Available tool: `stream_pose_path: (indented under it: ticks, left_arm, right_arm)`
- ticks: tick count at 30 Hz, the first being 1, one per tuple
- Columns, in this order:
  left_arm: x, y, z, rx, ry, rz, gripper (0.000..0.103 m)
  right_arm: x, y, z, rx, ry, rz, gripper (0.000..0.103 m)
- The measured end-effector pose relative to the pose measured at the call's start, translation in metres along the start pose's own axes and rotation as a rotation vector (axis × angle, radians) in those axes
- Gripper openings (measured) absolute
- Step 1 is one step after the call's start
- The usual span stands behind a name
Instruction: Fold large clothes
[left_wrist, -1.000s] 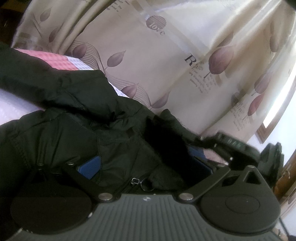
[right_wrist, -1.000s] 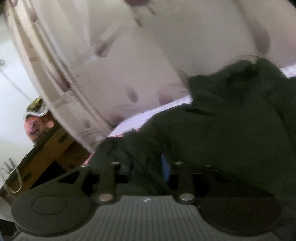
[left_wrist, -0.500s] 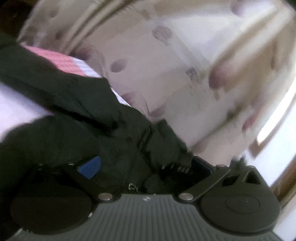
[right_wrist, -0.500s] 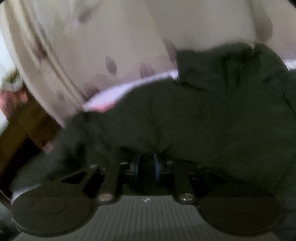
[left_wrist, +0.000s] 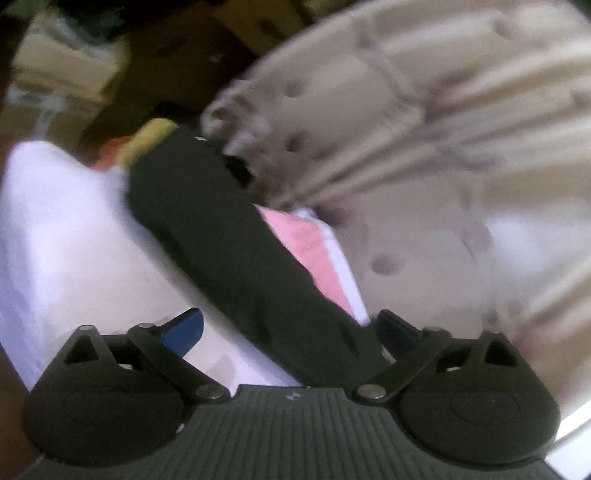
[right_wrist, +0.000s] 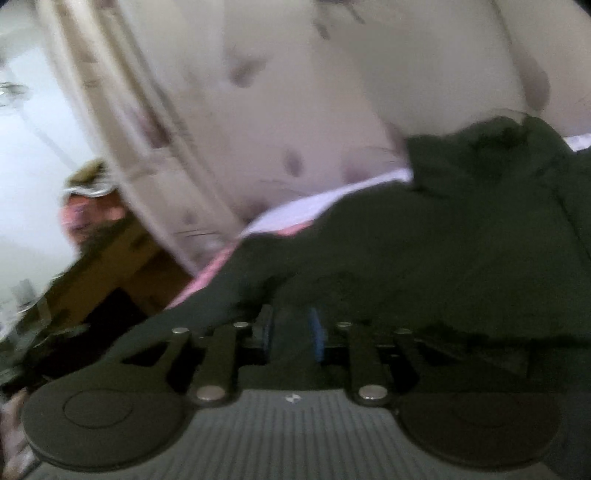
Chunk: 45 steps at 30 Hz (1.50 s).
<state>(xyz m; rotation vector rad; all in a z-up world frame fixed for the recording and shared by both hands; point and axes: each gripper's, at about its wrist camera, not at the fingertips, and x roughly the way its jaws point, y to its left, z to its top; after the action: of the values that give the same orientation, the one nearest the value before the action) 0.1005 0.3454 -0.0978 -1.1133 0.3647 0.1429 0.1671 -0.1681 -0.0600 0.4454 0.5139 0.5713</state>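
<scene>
The left gripper (left_wrist: 290, 326) has its jaws wide but closing, a dark jacket (left_wrist: 236, 243) sleeve passing between them untouched. The right gripper (right_wrist: 291, 334) pinches the jacket's fabric, its jaws opening. The jacket lies across the bed (left_wrist: 66, 236) toward the far curtain (left_wrist: 424, 140).

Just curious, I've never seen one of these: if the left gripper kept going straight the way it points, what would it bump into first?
Probably the dark sleeve stretching ahead between its wide, closing fingers, lying on the white bedsheet. Blur makes depth uncertain.
</scene>
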Motion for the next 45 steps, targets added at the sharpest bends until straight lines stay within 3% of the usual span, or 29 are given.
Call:
stream_pose_path:
  ticks: [2,6,9,11,12,16,18,20,24,29,34,37,41,45]
  left_arm:
    - [0.005,0.011,0.016,-0.03,-0.003,0.031,0.095]
    - [0.016,0.023,0.038,-0.094,-0.003,0.01,0.091]
    - [0.025,0.017,0.049,-0.076,-0.014,0.059,0.077]
    - [0.032,0.015,0.058,-0.022,-0.007,0.091,0.034]
    - [0.04,0.016,0.062,-0.017,0.02,0.105,0.003]
    - [0.046,0.005,0.065,0.022,-0.035,0.161,0.004]
    - [0.041,-0.022,0.063,0.07,-0.077,0.115,0.004]
    - [0.036,-0.07,0.054,0.183,-0.119,0.058,0.004]
    - [0.026,-0.176,0.02,0.346,-0.131,-0.126,0.004]
    - [0.031,-0.292,-0.055,0.479,-0.041,-0.343,0.004]
    - [0.051,-0.359,-0.157,0.577,0.097,-0.484,0.004]
    - [0.071,-0.374,-0.224,0.664,0.19,-0.514,0.004]
    - [0.106,-0.367,-0.3,0.73,0.329,-0.503,0.004]
    - [0.148,-0.35,-0.352,0.806,0.427,-0.475,0.005]
  right_arm:
    - [-0.025,0.012,-0.011,-0.028,0.003,0.028,0.026]
    - [-0.071,0.018,-0.026,-0.033,0.003,0.06,0.026]
    - [-0.102,0.01,-0.036,0.017,-0.011,0.052,0.033]
    - [-0.122,0.0,-0.043,0.075,-0.032,0.037,0.044]
    - [-0.132,-0.005,-0.047,0.105,-0.045,0.033,0.047]
    - [-0.163,-0.028,-0.059,0.223,-0.092,0.0,0.05]
    - [-0.178,-0.04,-0.062,0.297,-0.122,-0.008,0.05]
    - [-0.195,-0.05,-0.061,0.337,-0.163,-0.01,0.05]
    - [-0.219,-0.055,-0.053,0.302,-0.244,-0.042,0.051]
    - [-0.24,-0.067,-0.052,0.287,-0.311,-0.06,0.054]
    - [-0.258,-0.085,-0.06,0.317,-0.347,-0.072,0.054]
    - [-0.269,-0.098,-0.064,0.334,-0.368,-0.08,0.054]
    - [-0.279,-0.112,-0.063,0.338,-0.389,-0.092,0.054]
    - [-0.283,-0.127,-0.06,0.352,-0.399,-0.095,0.054]
